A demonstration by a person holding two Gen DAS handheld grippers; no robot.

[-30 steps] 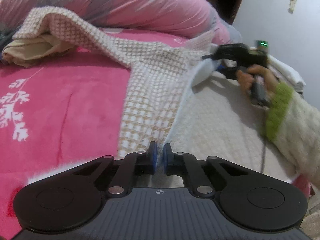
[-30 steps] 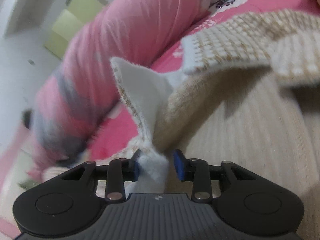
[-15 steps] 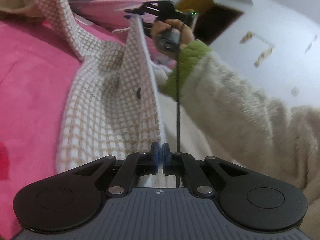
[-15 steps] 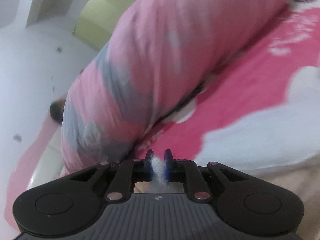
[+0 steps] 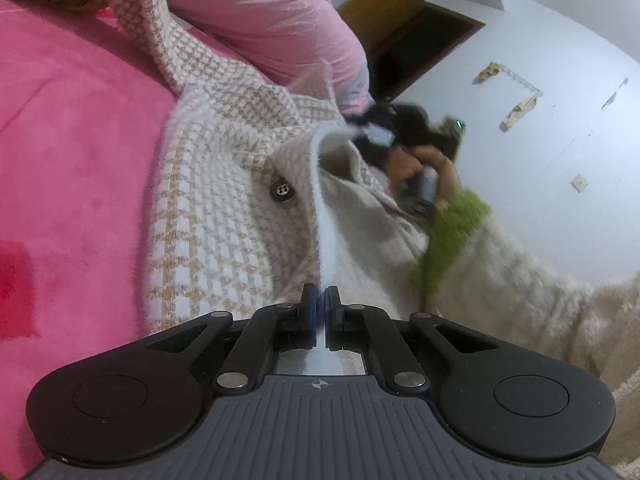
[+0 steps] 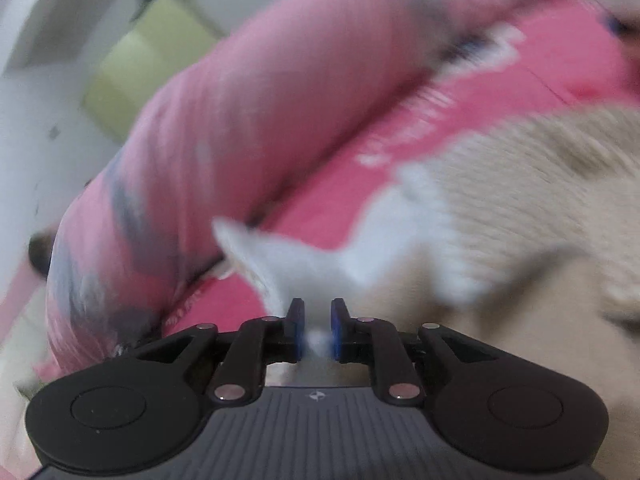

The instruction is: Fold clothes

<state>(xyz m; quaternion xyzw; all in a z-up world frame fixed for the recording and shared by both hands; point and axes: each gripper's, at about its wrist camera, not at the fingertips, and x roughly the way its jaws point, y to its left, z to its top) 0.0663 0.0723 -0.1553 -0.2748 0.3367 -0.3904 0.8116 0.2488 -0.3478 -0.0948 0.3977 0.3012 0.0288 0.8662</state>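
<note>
Left wrist view is showing a pink bedspread (image 5: 72, 168) filling the left side, with a rolled pink quilt (image 5: 272, 20) lying along its far edge. A houndstooth jacket (image 5: 216, 208), beige and white, is lying spread over the bedspread, one sleeve trailing up toward the quilt. Its white front edge (image 5: 322, 216) is running straight down into the left gripper (image 5: 321, 312), whose blue pads are pressing together on that edge. A dark round button (image 5: 282, 191) is sitting on the jacket just beside the edge. At the far end of the edge, the person's hand (image 5: 420, 168), in a fluffy cream sleeve (image 5: 520, 288) with a green cuff (image 5: 456, 232), is holding the right gripper (image 5: 368, 128), blurred, at the jacket's upper corner.

Right wrist view is blurring heavily. The quilt (image 6: 248, 128) is crossing the frame above the bedspread (image 6: 460, 104). The jacket's cream lining (image 6: 520, 184) is filling the right side, and a white tuft of its edge (image 6: 316, 276) is sitting between the pads of the right gripper (image 6: 317, 330), whose jaws are opening slightly around it; whether the pads are still pressing it I cannot tell.
</note>
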